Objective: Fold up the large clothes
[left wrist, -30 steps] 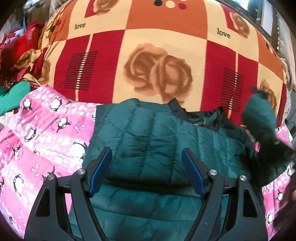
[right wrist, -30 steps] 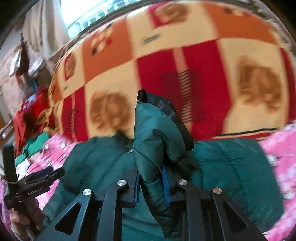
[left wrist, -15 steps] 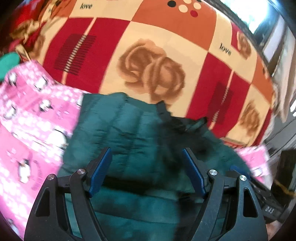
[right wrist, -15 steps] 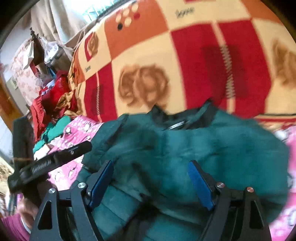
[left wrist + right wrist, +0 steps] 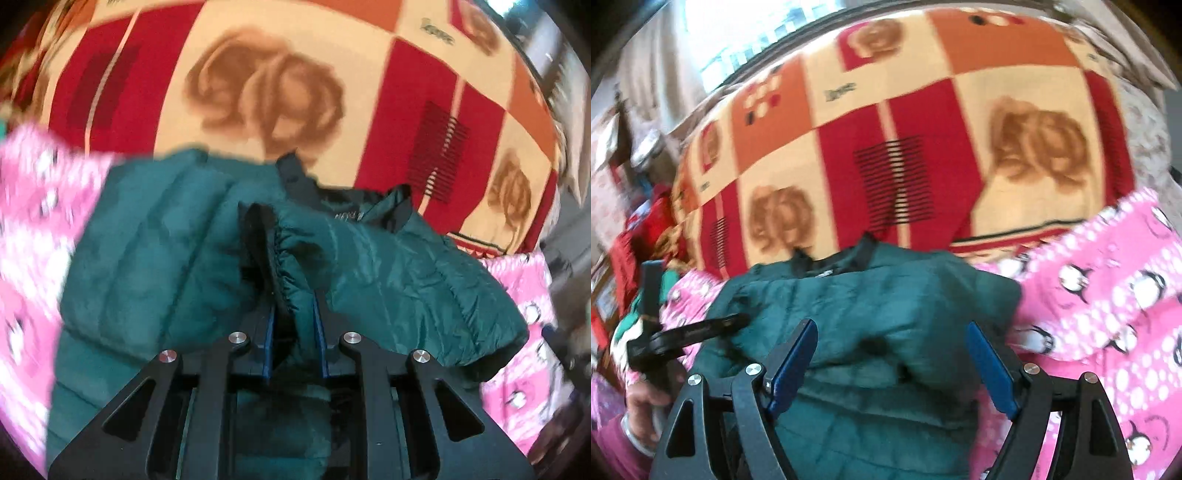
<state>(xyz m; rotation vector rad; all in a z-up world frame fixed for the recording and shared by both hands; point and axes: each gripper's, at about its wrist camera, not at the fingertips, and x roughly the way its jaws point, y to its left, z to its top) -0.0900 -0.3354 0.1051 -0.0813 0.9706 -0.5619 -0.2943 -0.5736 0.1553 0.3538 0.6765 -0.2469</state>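
Since a second ago the roles have swapped: the right gripper [image 5: 890,363], then clamped on a sleeve, now stands spread with nothing between its blue pads, while the left gripper [image 5: 293,332], then wide open above the garment, is closing, its pads pressing on the gathered sleeve cuff [image 5: 284,258]. The green quilted jacket [image 5: 155,266] lies across the pink penguin-print blanket [image 5: 1108,295], its dark collar [image 5: 306,184] at twelve o'clock against the red, orange and cream rose-patterned blanket [image 5: 258,55]. In the left wrist view the pinched cuff rises from the gripper toward twelve o'clock, and the sleeve trails off toward three o'clock over the jacket body. In the right wrist view the jacket body fills the centre beneath the open fingers; the pink blanket spreads from three to five o'clock. At nine o'clock in that view the left gripper's black frame reaches in over the jacket's edge, carried by the person's hand [image 5: 642,402] at eight o'clock, with a maroon sleeve [image 5: 613,454] below it. A heap of red and green cloth [image 5: 631,251] sits at nine to ten o'clock. Both views are blurred.
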